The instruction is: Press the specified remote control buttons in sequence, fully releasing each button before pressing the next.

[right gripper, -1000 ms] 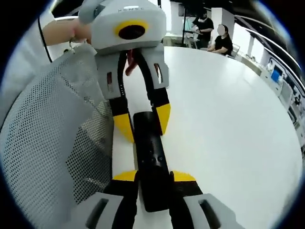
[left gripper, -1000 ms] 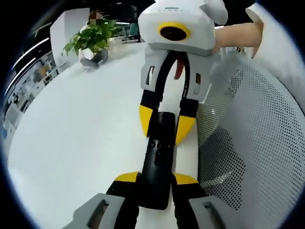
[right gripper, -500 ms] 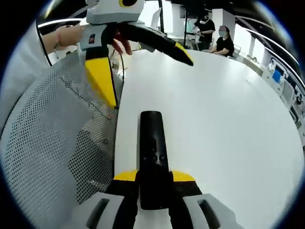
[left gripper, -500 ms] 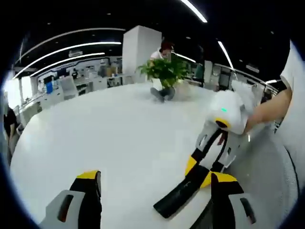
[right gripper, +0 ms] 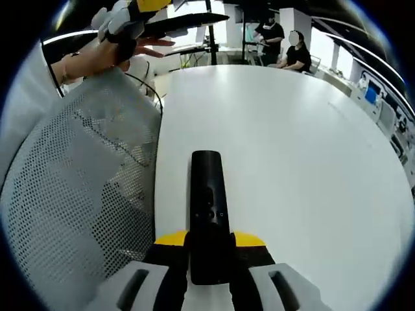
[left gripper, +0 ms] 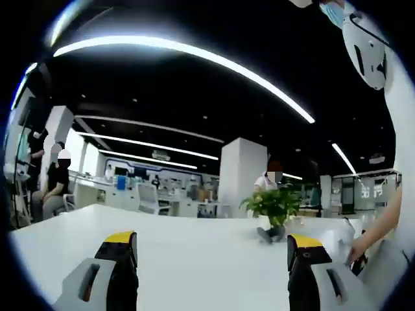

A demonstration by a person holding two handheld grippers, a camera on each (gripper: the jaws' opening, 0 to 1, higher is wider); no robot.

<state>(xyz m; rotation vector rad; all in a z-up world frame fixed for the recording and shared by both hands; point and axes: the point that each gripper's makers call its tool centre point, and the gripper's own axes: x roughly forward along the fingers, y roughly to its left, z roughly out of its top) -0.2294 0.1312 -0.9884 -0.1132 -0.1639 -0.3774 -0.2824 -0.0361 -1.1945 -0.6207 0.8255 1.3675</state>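
I see the white desk (right gripper: 292, 162) spreading across most of the right gripper view, with a white mesh chair back (right gripper: 71, 194) filling the left side. Low in the centre, my right tool (right gripper: 209, 243) is clamped on the near end of the black remote control (right gripper: 207, 201) — it lies flat on the desk, pointing up the frame. At the upper left a hand (right gripper: 117, 48) holds the left tool (right gripper: 185, 19) raised above the desk. In the left gripper view, that left tool (left gripper: 211, 249) stands wide apart with nothing between its yellow tips; a small potted plant (left gripper: 272, 207) sits right of centre on the far desk.
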